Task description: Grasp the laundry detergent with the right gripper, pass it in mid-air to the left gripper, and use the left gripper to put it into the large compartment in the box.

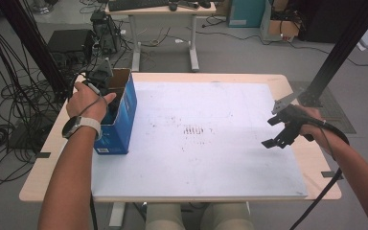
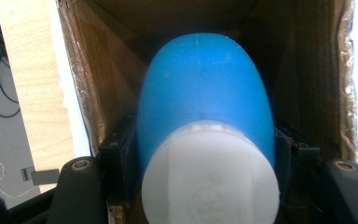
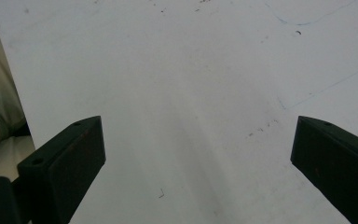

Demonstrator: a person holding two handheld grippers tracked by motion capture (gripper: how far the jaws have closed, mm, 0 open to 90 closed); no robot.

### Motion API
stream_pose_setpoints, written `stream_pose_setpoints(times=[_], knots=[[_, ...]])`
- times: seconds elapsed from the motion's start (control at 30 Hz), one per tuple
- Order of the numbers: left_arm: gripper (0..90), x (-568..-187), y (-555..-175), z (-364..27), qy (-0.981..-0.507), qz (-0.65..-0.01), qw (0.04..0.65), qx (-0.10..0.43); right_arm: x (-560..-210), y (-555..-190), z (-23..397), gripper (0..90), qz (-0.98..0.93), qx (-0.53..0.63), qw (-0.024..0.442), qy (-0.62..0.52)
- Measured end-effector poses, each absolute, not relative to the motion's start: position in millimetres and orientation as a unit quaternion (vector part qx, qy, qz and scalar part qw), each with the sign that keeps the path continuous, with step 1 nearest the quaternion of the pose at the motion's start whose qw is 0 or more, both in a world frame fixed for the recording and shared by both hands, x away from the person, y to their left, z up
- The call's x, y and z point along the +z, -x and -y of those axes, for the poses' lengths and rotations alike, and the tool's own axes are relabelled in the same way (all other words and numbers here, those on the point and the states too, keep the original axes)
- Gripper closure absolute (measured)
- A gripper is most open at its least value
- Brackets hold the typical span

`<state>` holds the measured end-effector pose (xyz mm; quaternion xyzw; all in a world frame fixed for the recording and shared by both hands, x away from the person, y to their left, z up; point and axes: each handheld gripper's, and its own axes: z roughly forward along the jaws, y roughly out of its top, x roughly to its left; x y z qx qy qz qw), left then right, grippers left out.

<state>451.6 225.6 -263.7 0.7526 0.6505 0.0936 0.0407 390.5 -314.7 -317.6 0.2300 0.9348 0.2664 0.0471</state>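
Surface: a pale wooden tabletop (image 1: 67, 125) carries a large white board (image 1: 196, 139), scuffed with dark marks near its middle.
Room: grey floor; black cables (image 1: 0, 134) trail at the left; a second desk (image 1: 163, 9) with a keyboard stands at the far side; dark metal frame posts rise at both far corners.
Box: a blue cardboard box (image 1: 122, 120) stands open-topped at the left edge of the board, brown inside.
Bottle: a blue bottle (image 2: 205, 98) with a white cap (image 2: 209, 177), smooth and rounded, lies down inside the box, cap toward the camera in the left gripper view.
Left claw: the left claw (image 2: 205, 154) reaches down into the box and is clamped on the bottle just behind its cap, a black jaw pressing on each side.
Right claw: the right claw (image 1: 279, 132) hangs over the right part of the board, jaws wide apart with nothing between them.
Writing: pale print shows on the blue box's near side, too small to read.
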Motion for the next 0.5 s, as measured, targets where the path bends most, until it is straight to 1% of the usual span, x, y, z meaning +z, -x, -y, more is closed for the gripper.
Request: stream_pose_setpoints(times=[0.1, 0.17, 0.33, 0.43, 0.5], knots=[[37.0, -264.1, -451.6, -225.7, -0.752, -0.651, 0.042, 0.095, -317.6, -391.0, 314.6, 3.0, -0.936, 0.265, 0.047, -0.229], [37.1, -263.8, -451.8, -225.5, -0.751, -0.652, 0.042, 0.094, -319.0, -394.1, 314.5, 3.0, -0.937, 0.276, 0.054, -0.209], [36.9, -264.0, -452.0, -225.9, -0.752, -0.651, 0.044, 0.094, -319.4, -392.9, 314.5, 3.0, -0.937, 0.271, 0.05, -0.215], [35.2, -264.8, -452.2, -226.5, -0.751, -0.652, 0.049, 0.093, -320.2, -392.7, 314.4, 3.0, -0.937, 0.272, 0.05, -0.215], [32.5, -265.1, -452.0, -227.1, -0.75, -0.653, 0.05, 0.09, -320.1, -392.2, 314.9, 3.0, -0.936, 0.271, 0.048, -0.22]])
